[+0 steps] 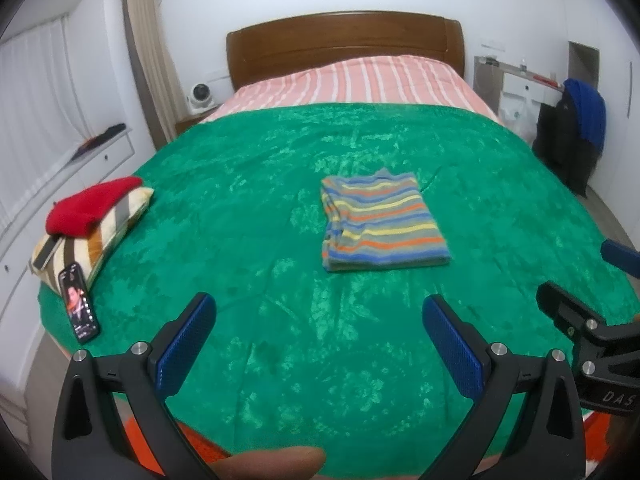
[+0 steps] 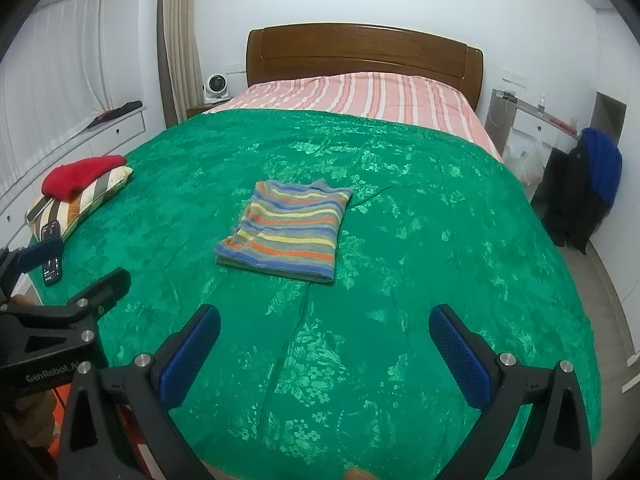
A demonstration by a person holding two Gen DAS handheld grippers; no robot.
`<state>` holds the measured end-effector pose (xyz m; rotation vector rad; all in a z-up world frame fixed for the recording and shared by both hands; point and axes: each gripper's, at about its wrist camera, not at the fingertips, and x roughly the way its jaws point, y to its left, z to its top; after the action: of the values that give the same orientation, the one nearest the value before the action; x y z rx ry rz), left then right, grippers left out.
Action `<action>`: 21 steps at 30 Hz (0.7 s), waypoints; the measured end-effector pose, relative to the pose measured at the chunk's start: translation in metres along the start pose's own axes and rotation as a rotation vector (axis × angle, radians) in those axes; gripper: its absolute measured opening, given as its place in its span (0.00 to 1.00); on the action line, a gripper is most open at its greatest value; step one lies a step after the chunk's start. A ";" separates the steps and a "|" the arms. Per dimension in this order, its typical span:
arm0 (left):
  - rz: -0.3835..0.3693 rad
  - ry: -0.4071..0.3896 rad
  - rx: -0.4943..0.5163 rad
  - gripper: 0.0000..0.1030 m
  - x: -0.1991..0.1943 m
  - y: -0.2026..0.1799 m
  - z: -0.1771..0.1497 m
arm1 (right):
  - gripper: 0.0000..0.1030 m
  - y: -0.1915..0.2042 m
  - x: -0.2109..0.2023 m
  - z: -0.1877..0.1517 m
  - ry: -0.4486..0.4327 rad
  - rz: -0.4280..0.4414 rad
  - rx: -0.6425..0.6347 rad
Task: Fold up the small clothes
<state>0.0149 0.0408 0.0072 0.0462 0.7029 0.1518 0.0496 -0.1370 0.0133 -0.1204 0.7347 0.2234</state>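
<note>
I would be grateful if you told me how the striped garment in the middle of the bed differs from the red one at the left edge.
The striped garment carries blue, yellow, orange and grey bands; the red garment is plain. The striped garment lies flat, directly on the green bedspread, near the middle; the red garment rests on a striped cushion at the left edge. The striped garment shows a squarer, flatter outline; the red one looks rounder. Both are folded and untouched by either hand-held gripper.

light: even, soft indoor, no hard shadows | glare: pale sheen patches across the green bedspread point(image 1: 280, 208) | window: far-left curtains point(image 1: 36, 92) glow white, washed out | distortion: strong fisheye, bed edges bow, dark vignette at corners | focus: centre fairly sharp, far room soft, slightly noisy
</note>
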 end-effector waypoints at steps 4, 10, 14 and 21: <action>-0.001 0.002 -0.001 1.00 0.000 0.000 0.000 | 1.00 -0.001 0.000 0.000 0.009 -0.003 0.005; -0.003 0.004 0.005 1.00 0.001 -0.001 0.000 | 1.00 -0.002 -0.003 0.001 -0.001 -0.006 0.007; -0.010 0.005 0.007 1.00 0.002 0.000 0.000 | 1.00 -0.001 -0.002 0.000 0.004 -0.007 0.003; -0.029 -0.015 -0.017 1.00 0.001 0.003 0.002 | 1.00 -0.003 0.000 -0.001 0.010 -0.009 0.006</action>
<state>0.0164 0.0440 0.0089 0.0204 0.6870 0.1292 0.0494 -0.1399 0.0130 -0.1196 0.7443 0.2123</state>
